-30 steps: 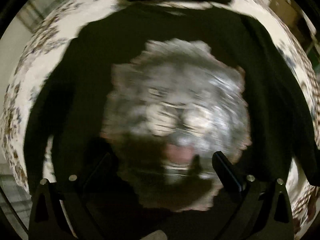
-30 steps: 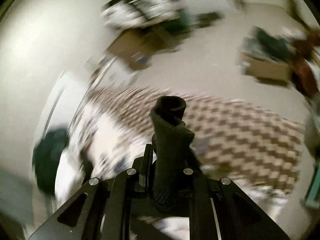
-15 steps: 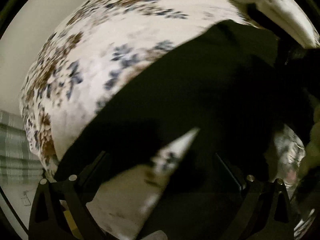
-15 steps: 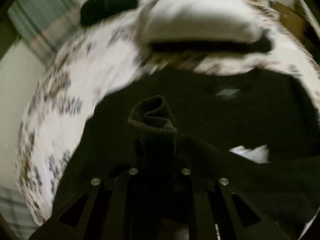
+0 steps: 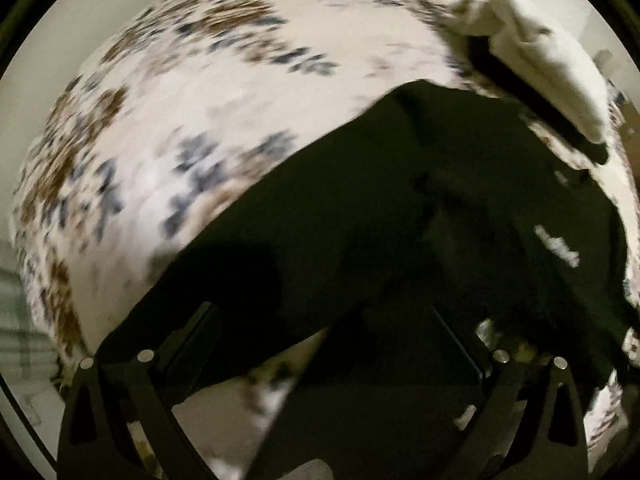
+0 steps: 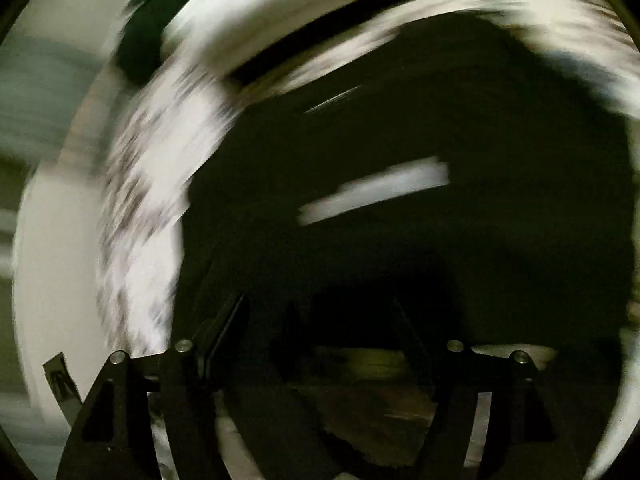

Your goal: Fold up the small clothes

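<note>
Black sweatshirt [image 5: 400, 208] spread on the floral bedspread [image 5: 192, 112] — folding barely begun.
Left gripper [image 5: 324, 340] and right gripper [image 6: 320, 328] both gape wide, empty, above it; pale folded stack [image 5: 540, 64] at the far edge.

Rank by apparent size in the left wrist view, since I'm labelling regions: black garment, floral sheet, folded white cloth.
1-2. Floral sheet and black garment: alike, unranked.
3. Folded white cloth: smallest, though farthest away.
</note>
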Demonstrator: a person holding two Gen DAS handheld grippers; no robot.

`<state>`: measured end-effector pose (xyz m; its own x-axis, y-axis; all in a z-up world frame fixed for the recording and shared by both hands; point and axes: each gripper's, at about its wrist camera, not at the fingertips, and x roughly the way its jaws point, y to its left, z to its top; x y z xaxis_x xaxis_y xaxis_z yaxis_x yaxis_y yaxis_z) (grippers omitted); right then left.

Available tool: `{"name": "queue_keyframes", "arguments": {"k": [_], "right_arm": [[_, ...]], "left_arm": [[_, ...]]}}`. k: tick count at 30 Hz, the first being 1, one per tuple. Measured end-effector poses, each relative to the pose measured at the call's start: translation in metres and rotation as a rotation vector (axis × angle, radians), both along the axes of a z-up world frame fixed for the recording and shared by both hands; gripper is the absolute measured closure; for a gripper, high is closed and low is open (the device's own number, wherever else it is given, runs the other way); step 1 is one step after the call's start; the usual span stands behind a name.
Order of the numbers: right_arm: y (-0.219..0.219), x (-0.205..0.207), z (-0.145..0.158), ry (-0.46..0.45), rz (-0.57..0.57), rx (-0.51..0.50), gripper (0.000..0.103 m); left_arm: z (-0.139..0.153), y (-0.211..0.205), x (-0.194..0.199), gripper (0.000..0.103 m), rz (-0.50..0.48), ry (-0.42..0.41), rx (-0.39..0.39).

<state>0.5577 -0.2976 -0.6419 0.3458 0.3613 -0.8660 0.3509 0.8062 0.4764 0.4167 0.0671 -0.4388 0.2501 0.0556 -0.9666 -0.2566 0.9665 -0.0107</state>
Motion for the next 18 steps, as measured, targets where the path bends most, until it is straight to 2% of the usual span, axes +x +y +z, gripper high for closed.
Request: {"name": "queue_keyframes", "arguments": {"k": [3, 6, 8, 10, 12, 15, 18], "right_arm": [[-0.076, -0.039, 0.002, 0.016, -0.169, -0.068, 0.028], [-0.131, -0.067, -0.012, 0.047, -0.296, -0.101, 0.028], [-0.152, -0.075, -0.030, 0.076, -0.318, -0.085, 0.028], [-0.161, -0.078, -0.055, 0.111, -0.291, -0.069, 0.028], [-0.164, -0.081, -0.072, 0.137, -0.278, -0.121, 0.029], [-0.163, -0.086, -0.086, 0.167, -0.246, -0.190, 0.029], [-0.154, -0.099, -0.069, 0.154, -0.219, -0.220, 0.028]], "left_arm": [[0.001, -0.024, 0.025, 0.000, -0.041, -0.031, 0.007], [-0.009, -0.050, 0.054, 0.000, -0.084, -0.052, 0.059], [-0.022, -0.060, 0.069, 0.000, -0.105, -0.038, 0.111], [-0.041, -0.065, 0.083, 0.000, -0.122, -0.006, 0.194], [-0.063, -0.060, 0.091, 0.000, -0.127, 0.038, 0.241], [-0.074, -0.039, 0.089, 0.000, -0.092, 0.044, 0.135], [-0.057, -0.024, 0.078, 0.000, -0.060, 0.027, 0.087]]}}
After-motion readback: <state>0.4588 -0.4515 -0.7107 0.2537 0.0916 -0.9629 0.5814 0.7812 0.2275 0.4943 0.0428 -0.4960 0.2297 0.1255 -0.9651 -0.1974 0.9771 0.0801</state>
